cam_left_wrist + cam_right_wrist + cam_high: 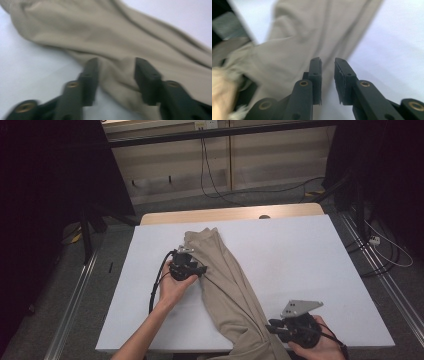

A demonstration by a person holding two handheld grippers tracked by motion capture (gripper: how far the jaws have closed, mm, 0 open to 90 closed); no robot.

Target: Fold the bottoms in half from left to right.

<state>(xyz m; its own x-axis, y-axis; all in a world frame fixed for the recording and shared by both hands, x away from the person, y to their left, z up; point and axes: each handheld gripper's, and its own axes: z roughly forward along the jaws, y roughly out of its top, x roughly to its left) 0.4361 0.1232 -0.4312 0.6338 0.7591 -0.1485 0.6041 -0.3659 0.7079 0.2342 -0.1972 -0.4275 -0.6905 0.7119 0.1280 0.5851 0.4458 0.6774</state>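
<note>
While the beige trousers (pixel 227 290) lay diagonally across the white tabletop (pixel 300 265), their lower end hanging over its near edge, the left gripper (pixel 116 75) sat at the cloth's left edge with fingers apart, a fold between them but unpinched. The right gripper (pixel 327 75), just right of the cloth's near end, held nothing, fingers narrowly apart. Regripping well probably meant taking hem edges, not bunched middle folds.

cloth (pixel 227 285) on table (pixel 310 265) (hanging over near edge)
</note>
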